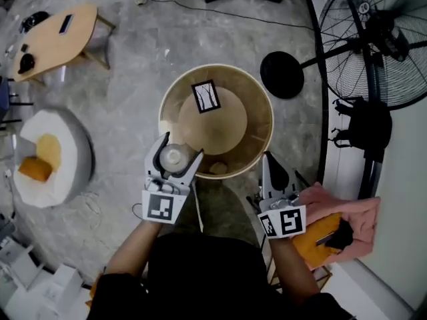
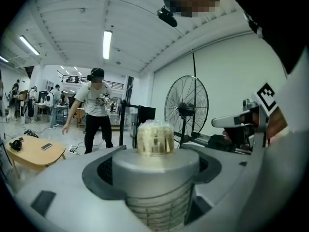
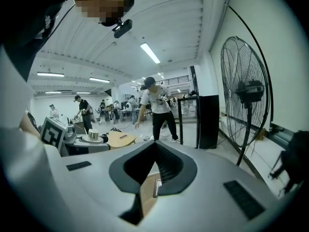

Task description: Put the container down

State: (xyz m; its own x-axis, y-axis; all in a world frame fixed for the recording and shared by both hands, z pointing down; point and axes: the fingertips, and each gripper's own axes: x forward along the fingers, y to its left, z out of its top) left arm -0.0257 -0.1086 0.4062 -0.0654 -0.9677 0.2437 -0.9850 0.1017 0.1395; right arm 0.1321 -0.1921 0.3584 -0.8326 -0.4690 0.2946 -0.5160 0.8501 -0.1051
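Observation:
In the head view the container (image 1: 173,157), a round ribbed jar with a grey lid, sits between the jaws of my left gripper (image 1: 180,149), which is shut on it. It hangs over the near-left rim of a round wooden table (image 1: 261,145); whether it touches is unclear. The left gripper view shows the container (image 2: 155,170) upright and filling the space between the jaws, with a clear yellowish knob on top. My right gripper (image 1: 271,164) is at the table's near-right edge, shut with nothing in it. In its own view the right gripper (image 3: 155,151) has its pads meeting.
A black-and-white marker card (image 1: 205,96) lies on the round table. A big floor fan (image 1: 380,39) and a black round base (image 1: 281,75) stand to the right. A pink cloth (image 1: 350,209) lies near right. A white round seat (image 1: 67,172) and a low wooden table (image 1: 53,42) are at the left.

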